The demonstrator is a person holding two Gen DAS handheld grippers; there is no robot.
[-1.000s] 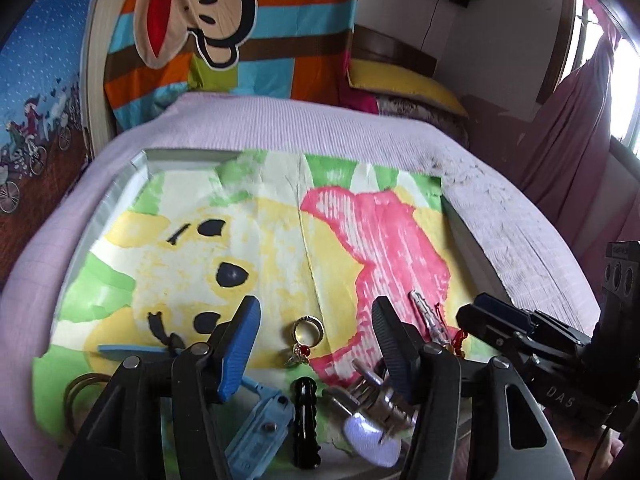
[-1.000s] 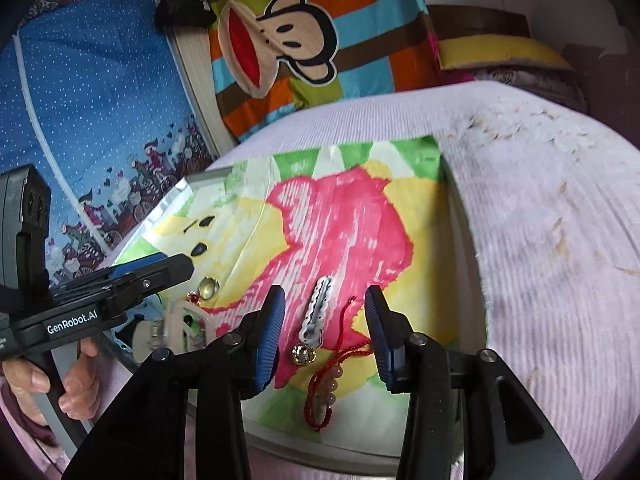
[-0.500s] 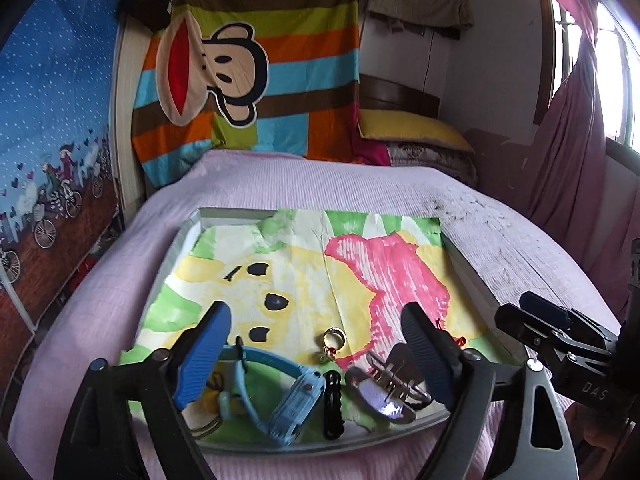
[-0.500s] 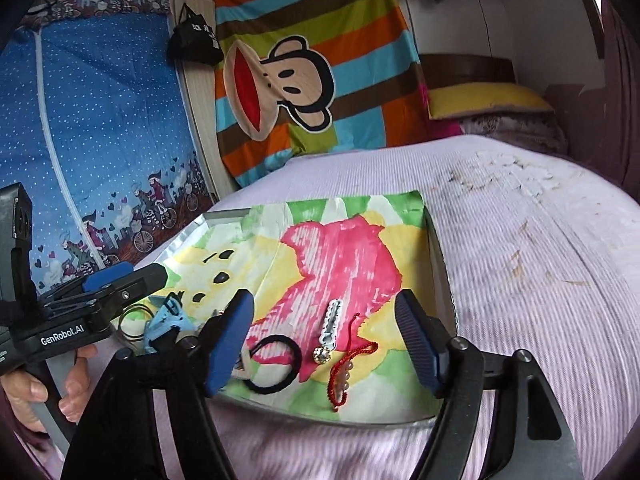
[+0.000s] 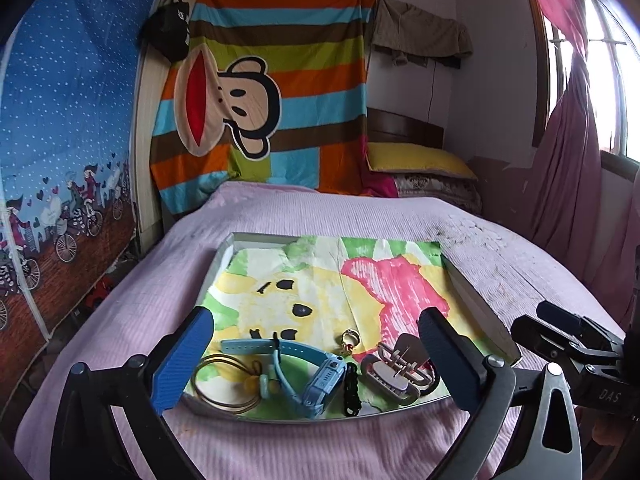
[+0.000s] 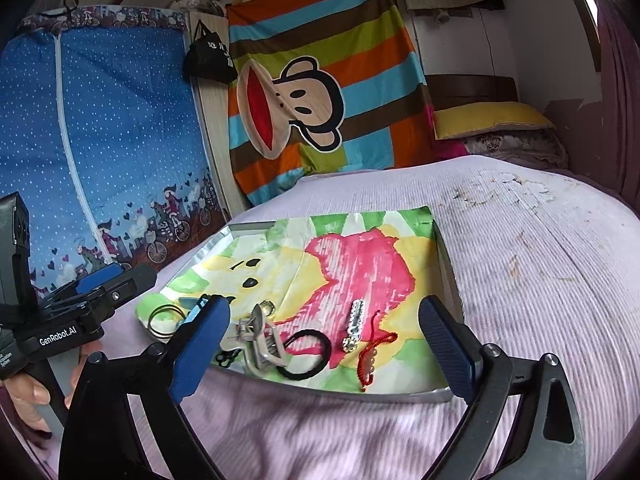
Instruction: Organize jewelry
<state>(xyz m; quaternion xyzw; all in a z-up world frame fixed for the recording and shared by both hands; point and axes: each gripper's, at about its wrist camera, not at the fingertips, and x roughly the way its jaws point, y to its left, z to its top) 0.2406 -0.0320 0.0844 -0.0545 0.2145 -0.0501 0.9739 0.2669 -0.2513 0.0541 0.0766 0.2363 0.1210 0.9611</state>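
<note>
On the bed [image 5: 320, 216], a shallow metal tray [image 5: 476, 300] lined with a cartoon-print paper [image 5: 320, 280] holds the jewelry along its near edge. From the left lie thin bangles [image 5: 224, 384], a blue watch [image 5: 320, 376] with its strap spread, a black beaded piece [image 5: 351, 388], a small gold ring [image 5: 349, 338] just behind, then a silver hair claw [image 5: 396, 368]. The right wrist view adds a black hair tie [image 6: 306, 354] looped around the claw's right side, a rhinestone clip [image 6: 354, 324] and a red beaded bracelet [image 6: 370, 360] side by side near the tray's right part. The left tool [image 5: 312, 364] hangs over the tray's near edge with its blue pads wide apart, holding nothing; the right tool [image 6: 320, 344] is likewise spread wide and empty, and a hand [image 6: 28, 392] grips the left tool's handle at the far left. A striped monkey-print cloth [image 5: 260, 92] hangs behind the bed, with a yellow pillow [image 5: 420, 160] to its right. Compared with a second ago, both tools have pulled back and risen from the tray, and their jaws, then narrowed low over the ring and the clip, now stand far wider.
</note>
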